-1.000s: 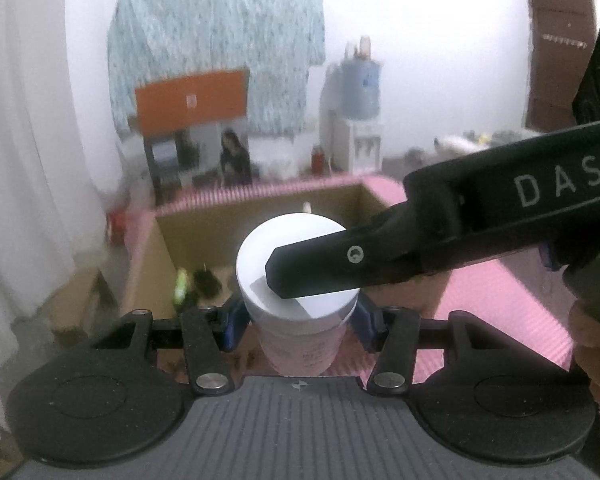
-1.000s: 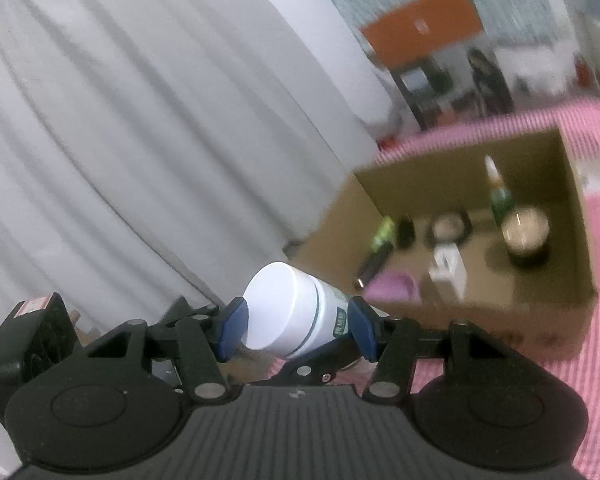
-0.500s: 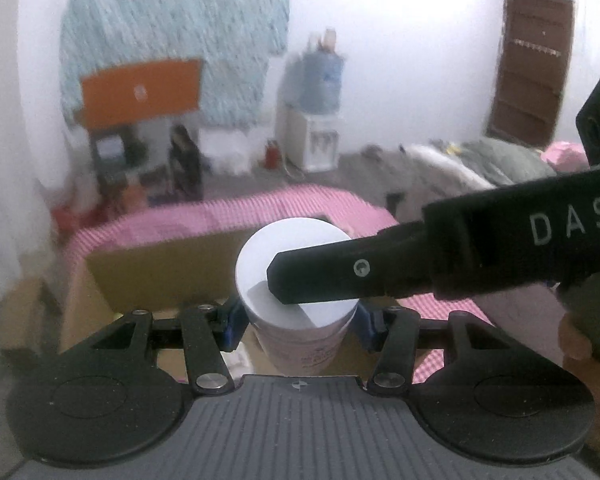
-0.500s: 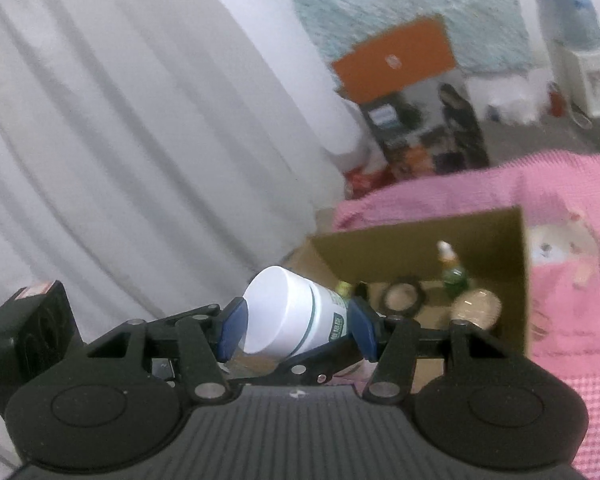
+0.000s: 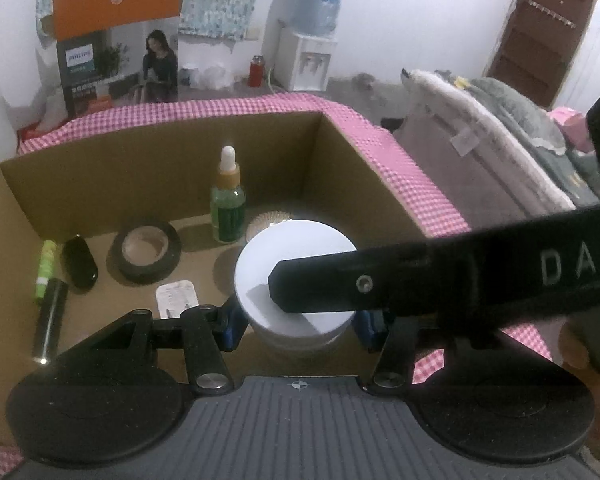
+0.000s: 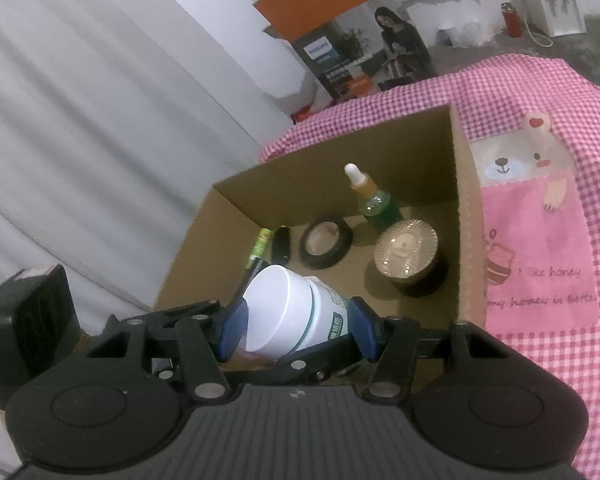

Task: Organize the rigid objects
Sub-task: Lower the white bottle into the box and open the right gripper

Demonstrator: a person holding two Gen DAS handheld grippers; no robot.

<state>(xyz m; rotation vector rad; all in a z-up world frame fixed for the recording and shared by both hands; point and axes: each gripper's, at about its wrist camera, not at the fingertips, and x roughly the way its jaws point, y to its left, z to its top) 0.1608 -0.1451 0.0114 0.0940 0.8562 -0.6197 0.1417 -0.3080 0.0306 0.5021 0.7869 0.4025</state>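
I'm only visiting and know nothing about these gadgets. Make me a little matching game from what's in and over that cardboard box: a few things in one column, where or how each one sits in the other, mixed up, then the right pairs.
Things
1. white plastic jar with white lid
2. green glass dropper bottle
3. black roll of tape
4. slim green and black pen

States
A. lying flat on the floor of the cardboard box, hole facing up
B. standing upright near the back wall
C. lying along the box's left side
D. gripped by both the left gripper and the right gripper

Pairs: 1-D, 2-B, 3-A, 4-C
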